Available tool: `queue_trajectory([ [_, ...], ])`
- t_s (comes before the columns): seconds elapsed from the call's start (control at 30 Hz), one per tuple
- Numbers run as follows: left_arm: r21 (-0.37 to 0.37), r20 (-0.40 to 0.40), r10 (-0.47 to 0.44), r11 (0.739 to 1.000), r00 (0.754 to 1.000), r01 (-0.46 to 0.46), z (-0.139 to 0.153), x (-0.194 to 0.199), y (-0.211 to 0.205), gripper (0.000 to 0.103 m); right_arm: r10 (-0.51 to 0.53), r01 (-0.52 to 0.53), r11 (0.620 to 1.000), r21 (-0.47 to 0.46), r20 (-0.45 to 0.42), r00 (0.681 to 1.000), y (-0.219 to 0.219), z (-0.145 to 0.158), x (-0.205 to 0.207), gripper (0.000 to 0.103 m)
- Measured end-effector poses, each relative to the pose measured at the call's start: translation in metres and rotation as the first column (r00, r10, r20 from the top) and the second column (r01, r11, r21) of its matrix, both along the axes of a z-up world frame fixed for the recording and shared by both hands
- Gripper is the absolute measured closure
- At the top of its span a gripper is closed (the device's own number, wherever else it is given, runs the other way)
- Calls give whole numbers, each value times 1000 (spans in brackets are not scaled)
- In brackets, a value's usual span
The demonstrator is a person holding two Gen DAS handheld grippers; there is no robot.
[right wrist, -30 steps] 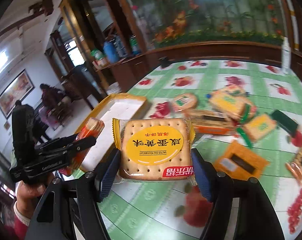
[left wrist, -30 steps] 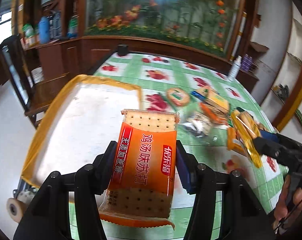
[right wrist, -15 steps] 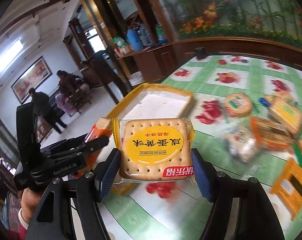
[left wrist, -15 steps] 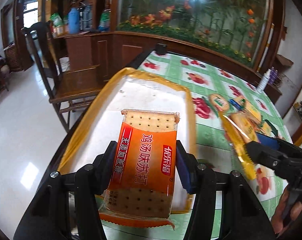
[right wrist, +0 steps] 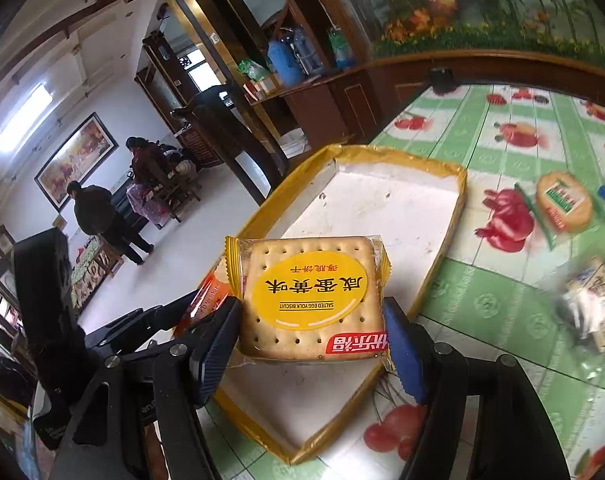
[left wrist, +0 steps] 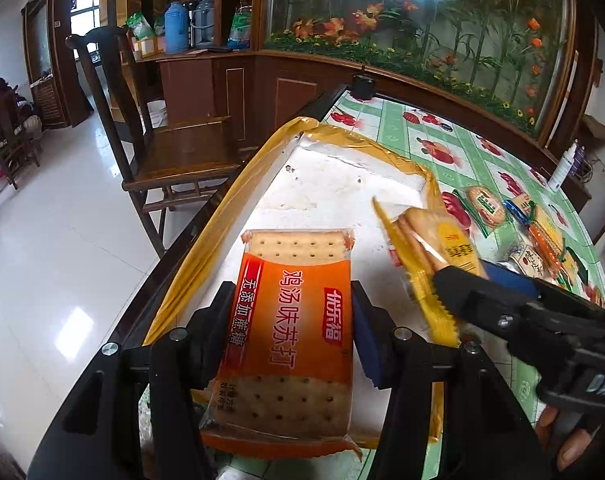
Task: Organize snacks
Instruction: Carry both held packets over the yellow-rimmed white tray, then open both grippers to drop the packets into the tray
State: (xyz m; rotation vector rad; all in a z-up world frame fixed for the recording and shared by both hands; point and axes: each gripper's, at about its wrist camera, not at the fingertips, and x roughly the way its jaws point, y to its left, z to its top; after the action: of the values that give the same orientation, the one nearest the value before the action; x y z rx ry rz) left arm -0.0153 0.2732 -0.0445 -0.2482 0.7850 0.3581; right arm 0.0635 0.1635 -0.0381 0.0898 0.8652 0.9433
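My left gripper [left wrist: 292,312] is shut on an orange cracker packet [left wrist: 290,340] and holds it over the near end of a white tray with a yellow rim [left wrist: 334,188]. My right gripper [right wrist: 312,324] is shut on a yellow salted egg yolk biscuit packet [right wrist: 310,300], also above the tray [right wrist: 382,200]. In the left wrist view the right gripper [left wrist: 454,280] and its yellow packet [left wrist: 434,248] hang over the tray's right side. In the right wrist view the left gripper [right wrist: 170,316] with the orange packet [right wrist: 210,292] shows at the left.
Several loose snack packets [left wrist: 538,236] lie on the green fruit-print tablecloth [right wrist: 502,148] right of the tray, among them a round biscuit pack [right wrist: 564,202]. A wooden chair [left wrist: 174,152] stands by the table's left edge. People stand far off [right wrist: 102,216].
Both grippers have moved left with their packets, from above the tablecloth and snack pile to above the tray. The right gripper now sits close beside the left one.
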Motion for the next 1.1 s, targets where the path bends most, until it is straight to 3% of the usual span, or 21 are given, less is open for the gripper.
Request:
queue_trajectory([
  [0.2, 2, -24, 6, 1000, 1000, -6, -6, 8, 4, 50, -3, 2, 1000, -26, -34, 999, 16, -14, 13, 32],
  [0.67, -2, -55, 59, 998, 997, -59, -7, 11, 12, 47, -16, 15, 999, -49, -32, 999, 15, -14, 21, 29],
  [0.83, 29, -30, 46, 999, 998, -46, 4, 8, 0, 36, -46, 45, 998, -31, -16, 999, -5, -2, 18, 22],
  [0.93, 48, -16, 29, 998, 999, -28, 11, 9, -11, 30, -79, 79, 997, -24, 14, 997, -27, 7, 13, 13],
  [1.1, 58, -6, -9, 998, 1000, 9, 18, 12, -31, 29, -138, 139, 990, -30, 40, 990, -66, 14, 9, 7],
])
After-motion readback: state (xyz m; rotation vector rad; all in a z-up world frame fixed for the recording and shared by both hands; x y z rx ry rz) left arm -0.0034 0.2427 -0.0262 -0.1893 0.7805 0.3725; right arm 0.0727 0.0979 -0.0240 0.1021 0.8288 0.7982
